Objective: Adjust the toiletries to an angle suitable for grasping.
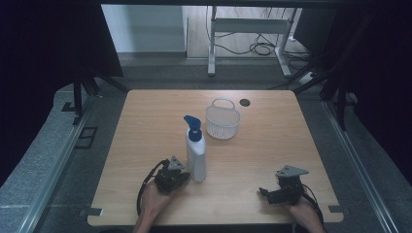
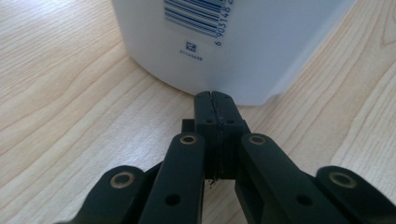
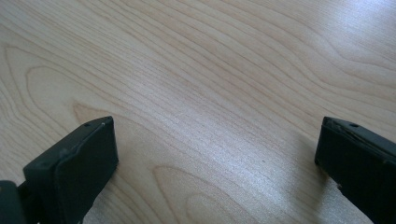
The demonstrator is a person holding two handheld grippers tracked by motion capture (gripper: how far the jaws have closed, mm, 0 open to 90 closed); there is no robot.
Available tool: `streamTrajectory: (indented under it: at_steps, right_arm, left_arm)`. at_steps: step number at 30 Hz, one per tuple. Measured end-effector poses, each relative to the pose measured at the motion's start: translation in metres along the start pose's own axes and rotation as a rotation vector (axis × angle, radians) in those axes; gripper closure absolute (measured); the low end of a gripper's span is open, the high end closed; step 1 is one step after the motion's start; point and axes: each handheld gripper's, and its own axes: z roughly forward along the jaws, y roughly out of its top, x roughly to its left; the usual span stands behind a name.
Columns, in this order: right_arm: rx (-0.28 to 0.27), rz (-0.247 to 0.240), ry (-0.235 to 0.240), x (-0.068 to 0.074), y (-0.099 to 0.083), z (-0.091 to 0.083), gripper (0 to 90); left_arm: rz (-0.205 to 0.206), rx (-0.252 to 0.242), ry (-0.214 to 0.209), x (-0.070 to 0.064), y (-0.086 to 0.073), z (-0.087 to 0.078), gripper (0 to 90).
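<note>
A rectangular light wooden table (image 1: 145,145) with rounded corners stands on a grey floor; a round dark cable hole (image 1: 244,102) is set near its far edge.

A tall white plastic bottle with a blue pump top (image 1: 196,150) stands upright near the middle of the table, toward the person's side. In the left gripper view its lower body (image 2: 243,42) carries a blue barcode and rests flat on the wood.

A small white plastic mesh basket with a loop handle (image 1: 222,119) sits upright beyond the bottle and slightly to its right, apart from it and short of the cable hole.

The left gripper (image 1: 182,176), black with a grey three-cornered plate on top, is held in the person's left hand (image 1: 156,196) just to the left of the bottle's base. In the left gripper view its own tips (image 2: 212,100) point at the foot of the bottle, very close to it; the jaws are pressed together with nothing between them.

The right gripper (image 1: 265,191), of the same build, is held by the right hand (image 1: 302,212) near the table's front right, well apart from the bottle. In the right gripper view its jaws stand wide apart over bare wood grain (image 3: 210,93), empty.
</note>
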Motion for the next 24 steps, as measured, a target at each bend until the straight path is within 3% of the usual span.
streamTrajectory:
  at_steps: [24]
  right_arm:
    - [0.0, -0.003, 0.003, 0.0, 0.0, 0.0, 0.0]
  left_arm:
    - [0.077, -0.025, -0.019, -0.022, 0.013, 0.016, 88.9]
